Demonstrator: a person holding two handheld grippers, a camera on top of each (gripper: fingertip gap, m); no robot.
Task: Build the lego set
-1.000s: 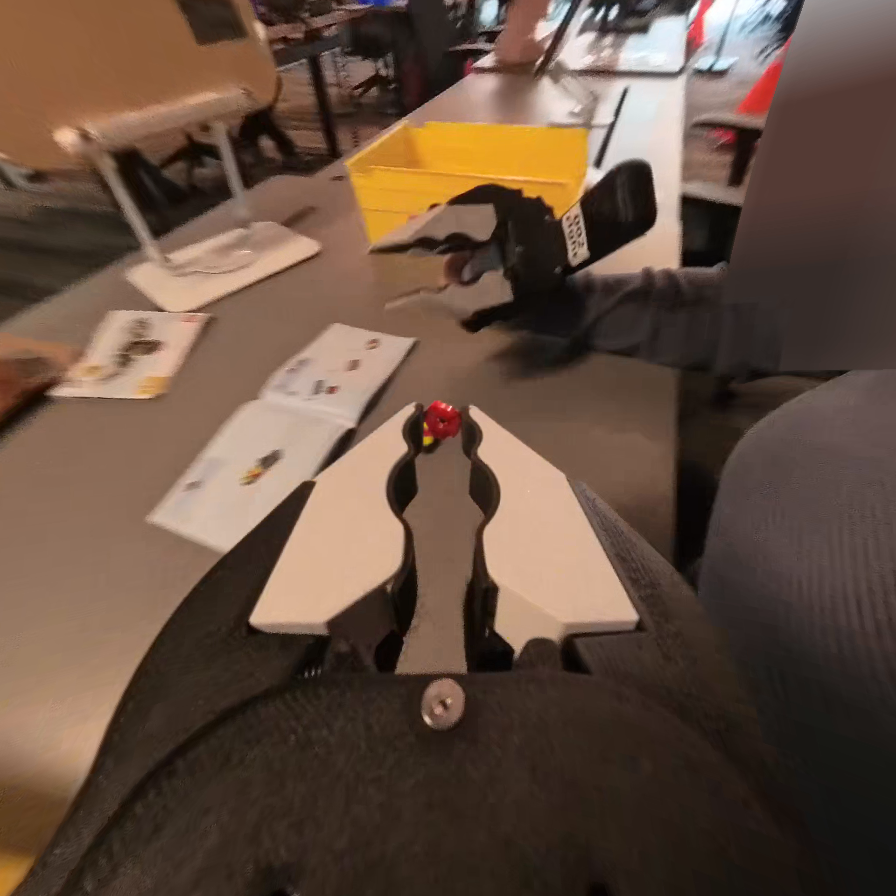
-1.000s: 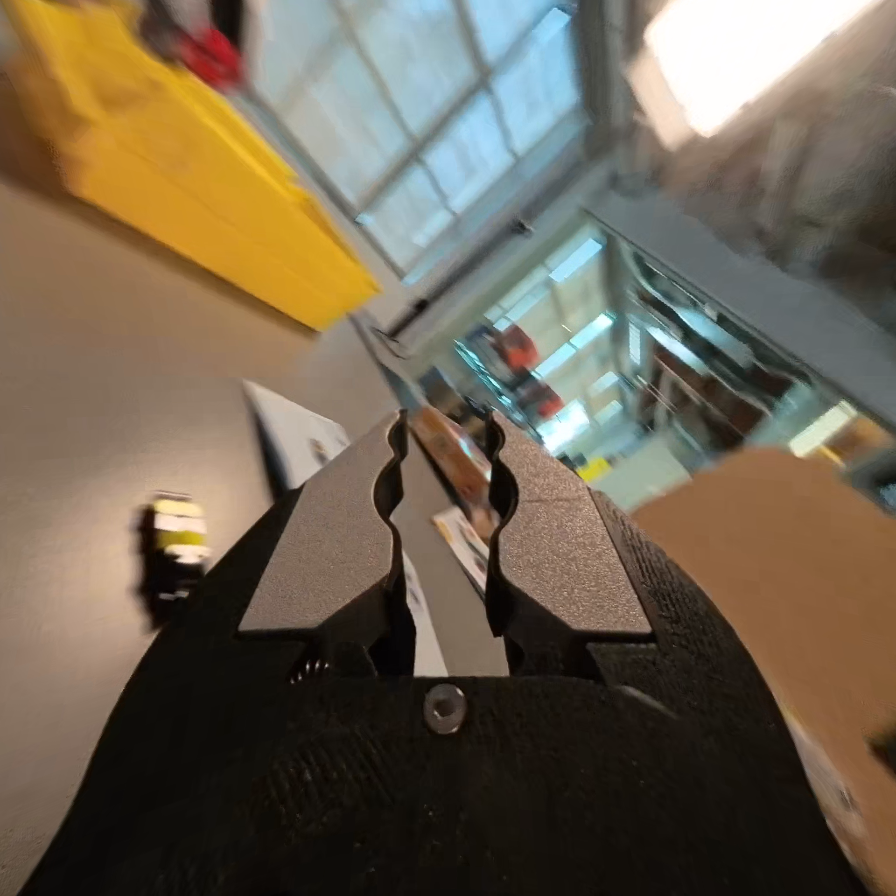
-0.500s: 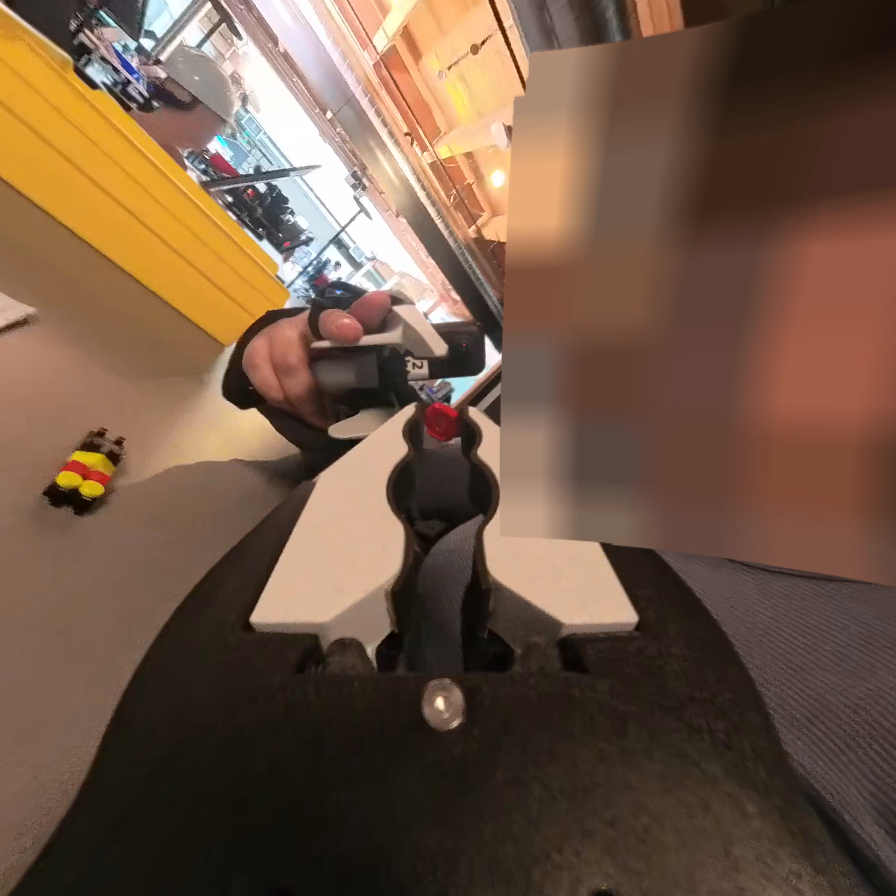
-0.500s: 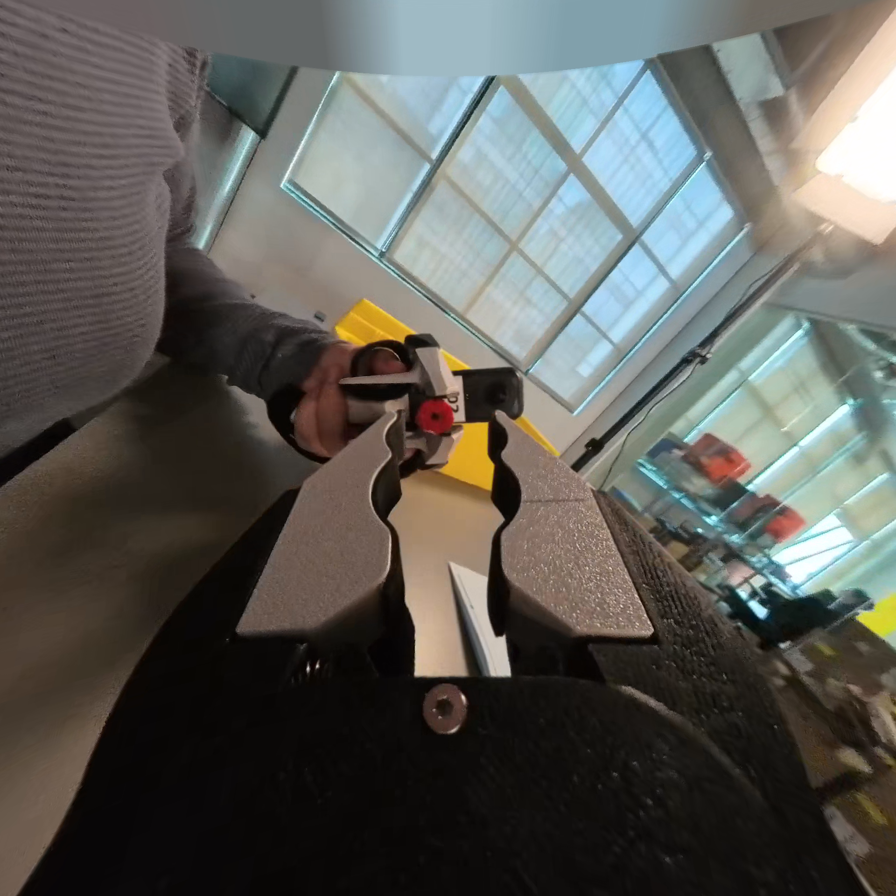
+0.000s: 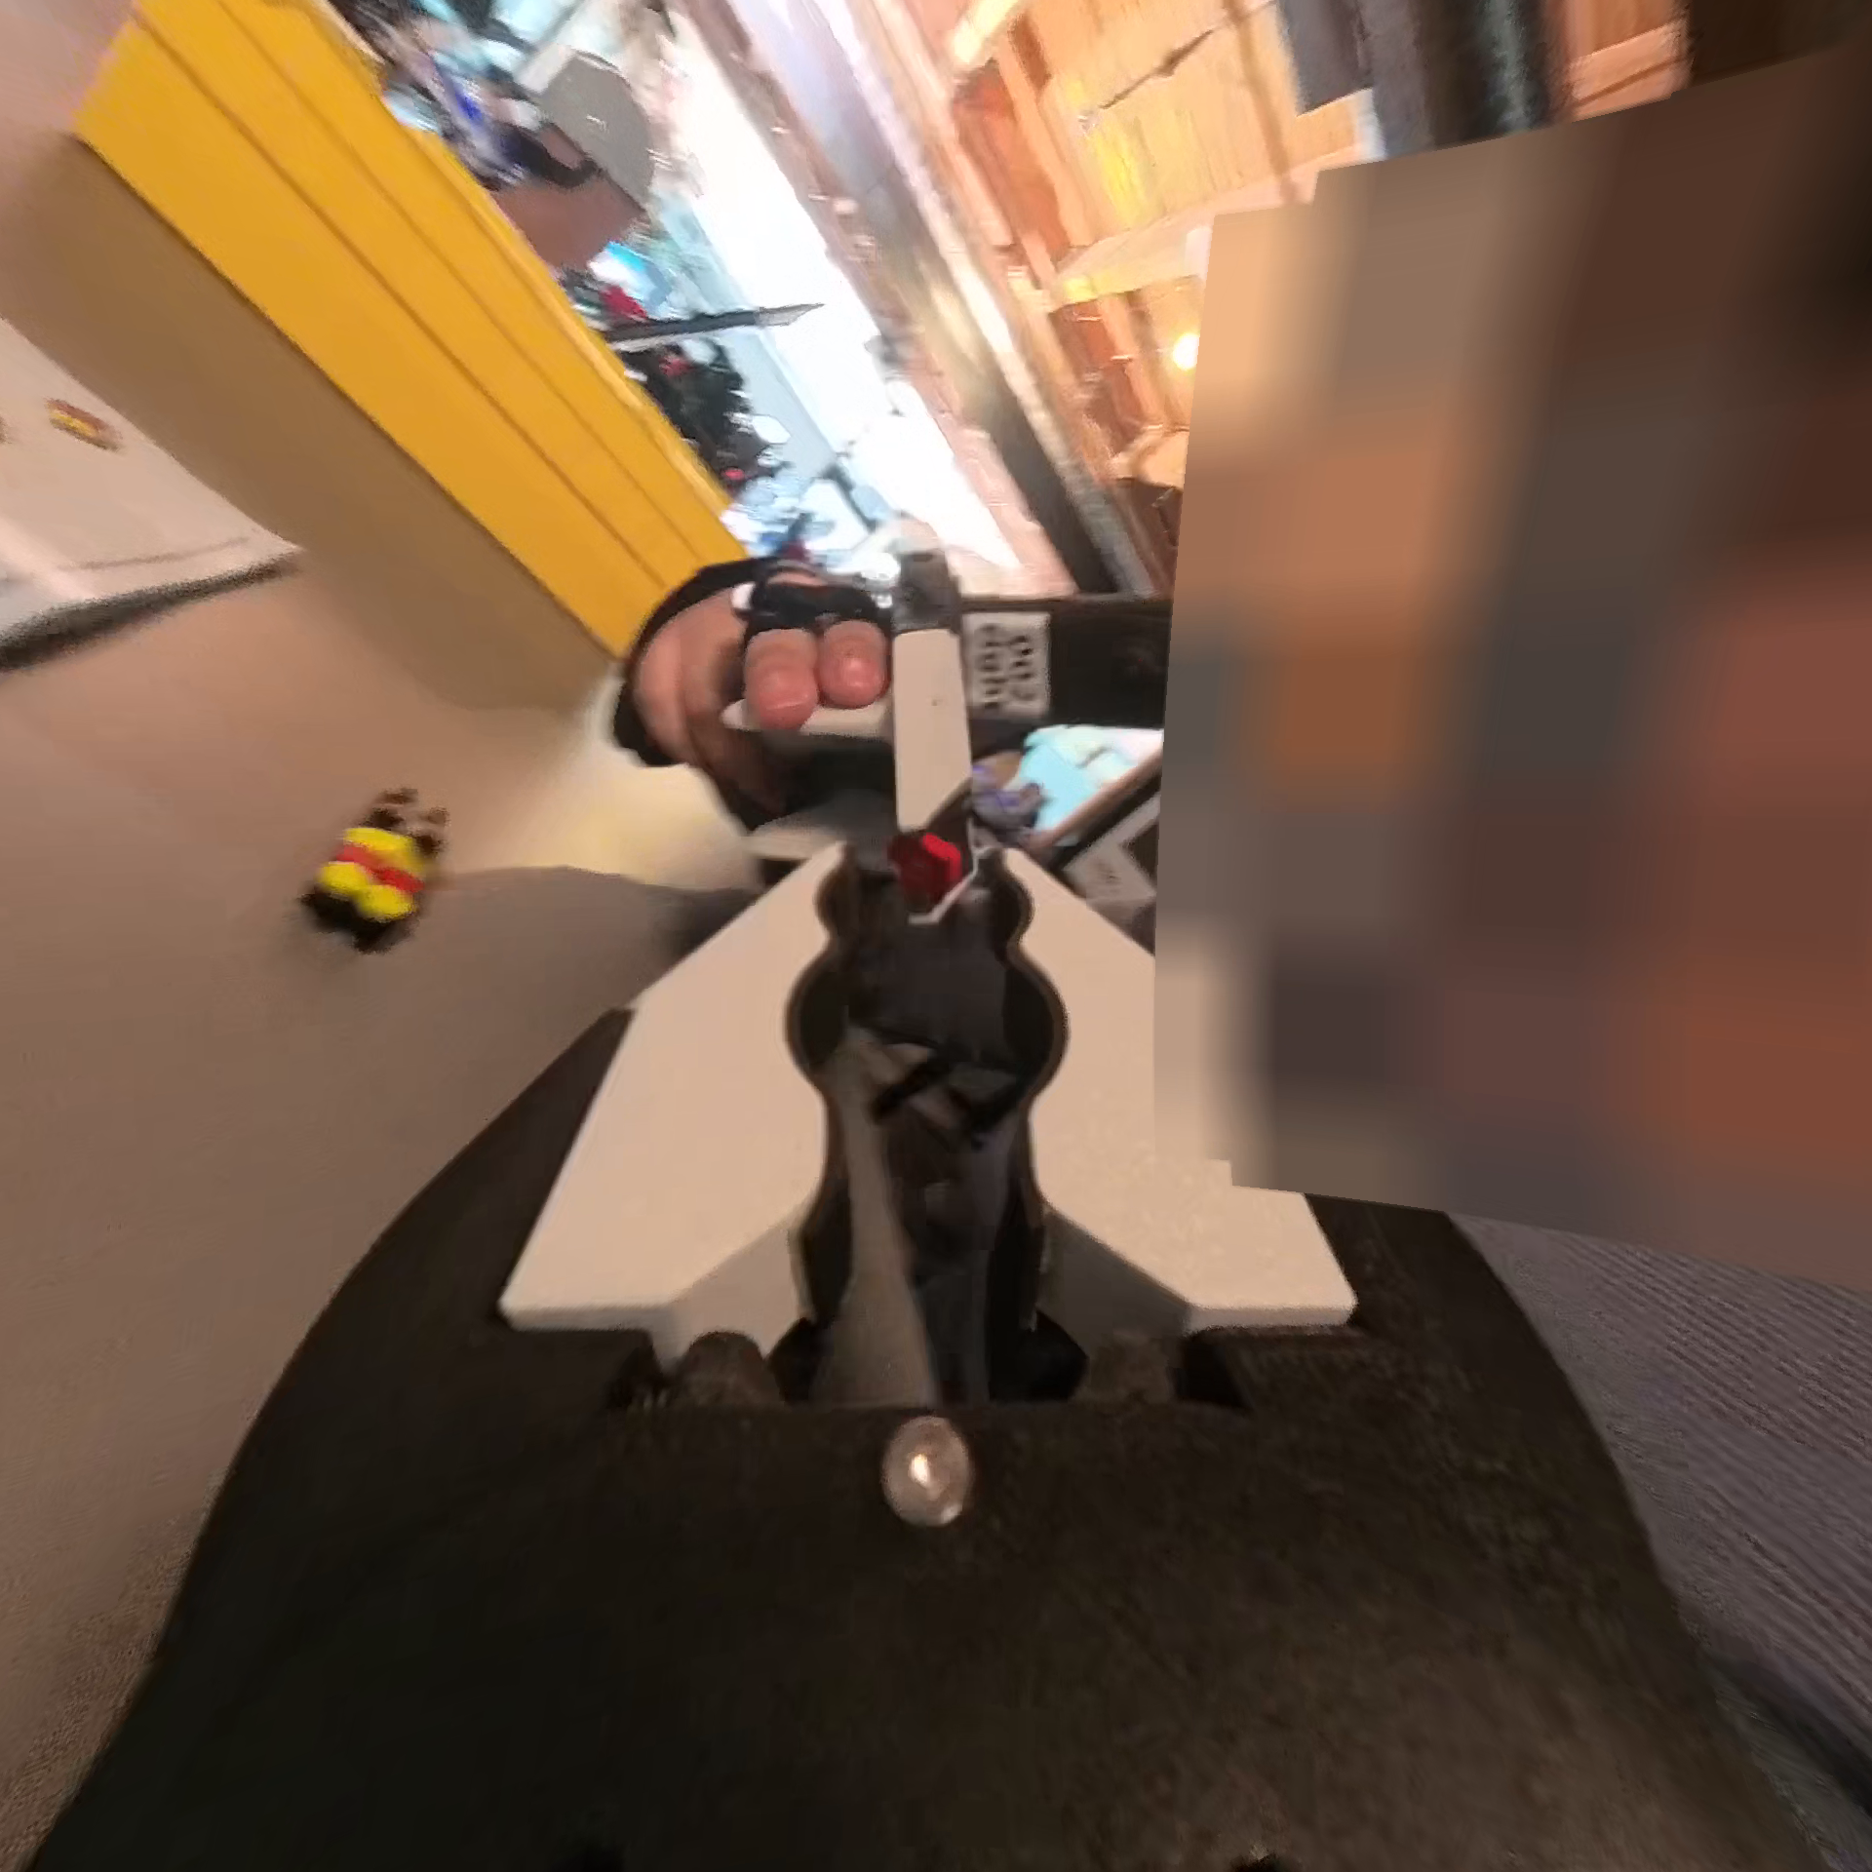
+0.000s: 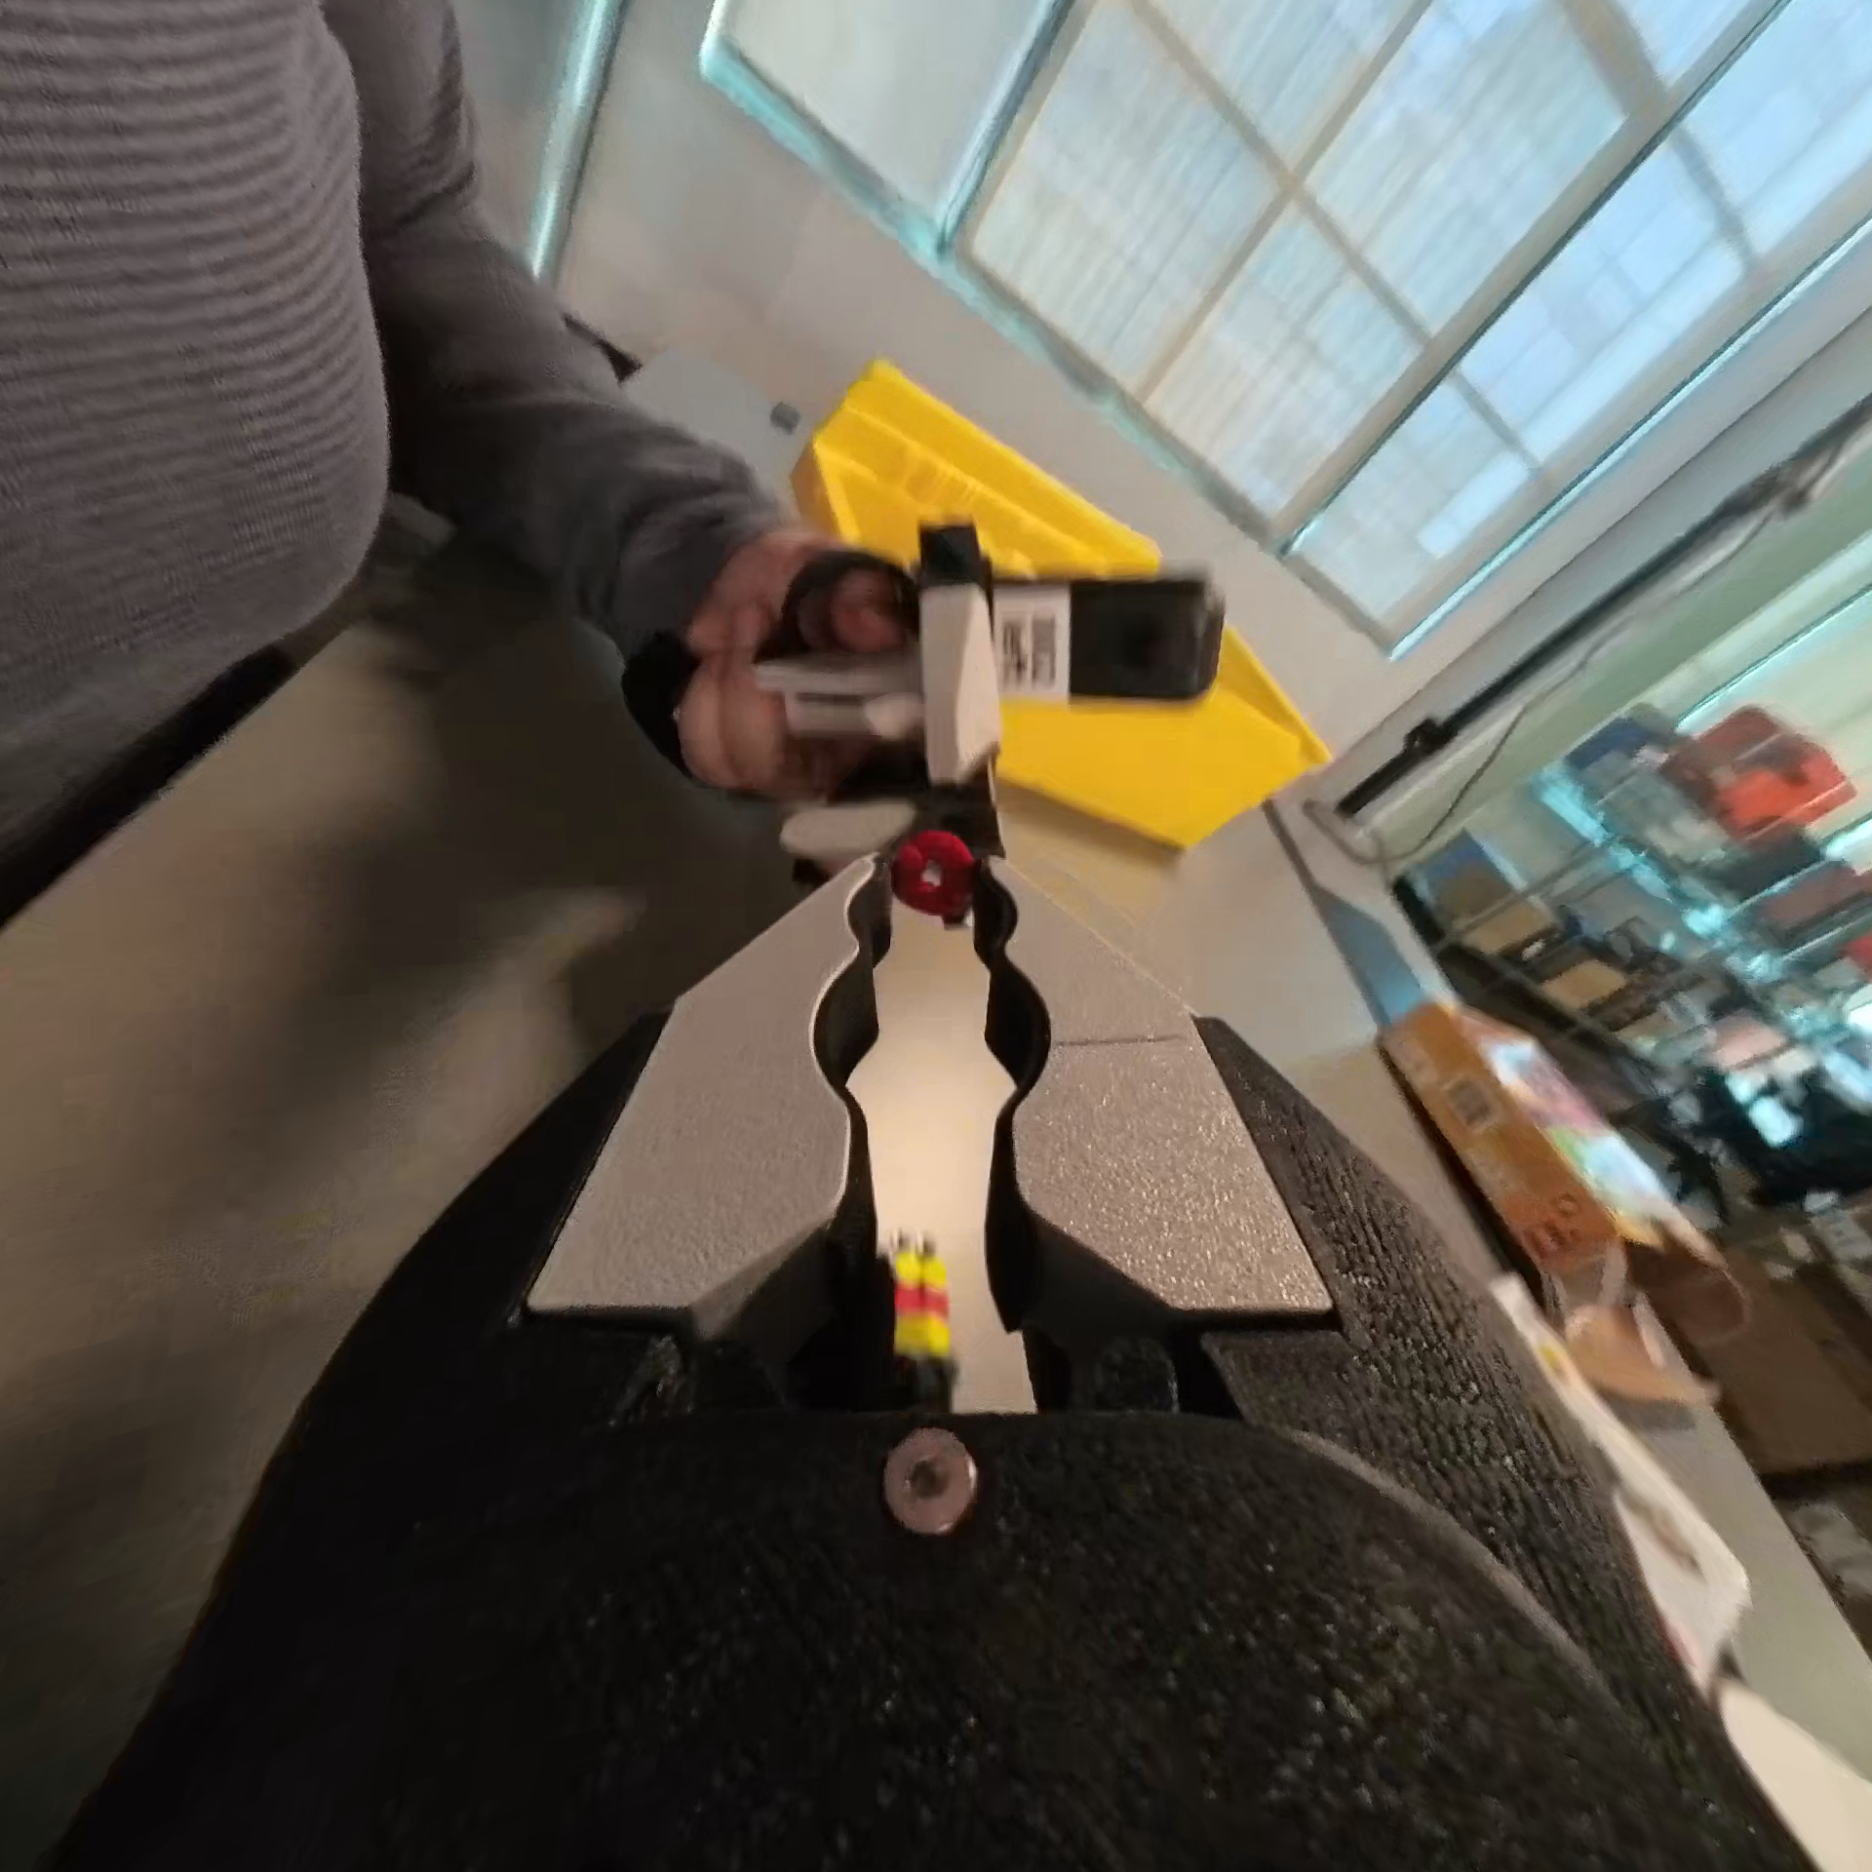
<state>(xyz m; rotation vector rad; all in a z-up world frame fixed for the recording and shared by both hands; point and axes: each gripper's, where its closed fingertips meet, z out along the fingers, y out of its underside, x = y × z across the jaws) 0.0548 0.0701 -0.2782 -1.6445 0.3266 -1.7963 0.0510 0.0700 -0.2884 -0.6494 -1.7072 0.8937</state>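
Note:
A small red lego piece (image 5: 924,866) sits between the tips of my left gripper (image 5: 920,861), which is shut on it and held above the table. My right gripper (image 6: 929,879) meets it tip to tip, and its jaws have closed in around the same red piece (image 6: 932,873). Each gripper, with the hand holding it, shows in the other's view: the right one in the left wrist view (image 5: 927,699) and the left one in the right wrist view (image 6: 952,658). A small yellow, red and black lego build (image 5: 375,876) lies on the table, also seen between my right fingers (image 6: 920,1307).
A yellow bin (image 5: 405,304) stands on the table behind the grippers, also in the right wrist view (image 6: 1074,648). An open instruction booklet (image 5: 101,507) lies at the left. An orange box (image 6: 1499,1145) and papers lie at the right. A grey sleeve (image 6: 507,425) is close by.
Both grippers swung up and came together tip to tip. My right gripper's jaws narrowed from wide open to close around the red piece that the left holds.

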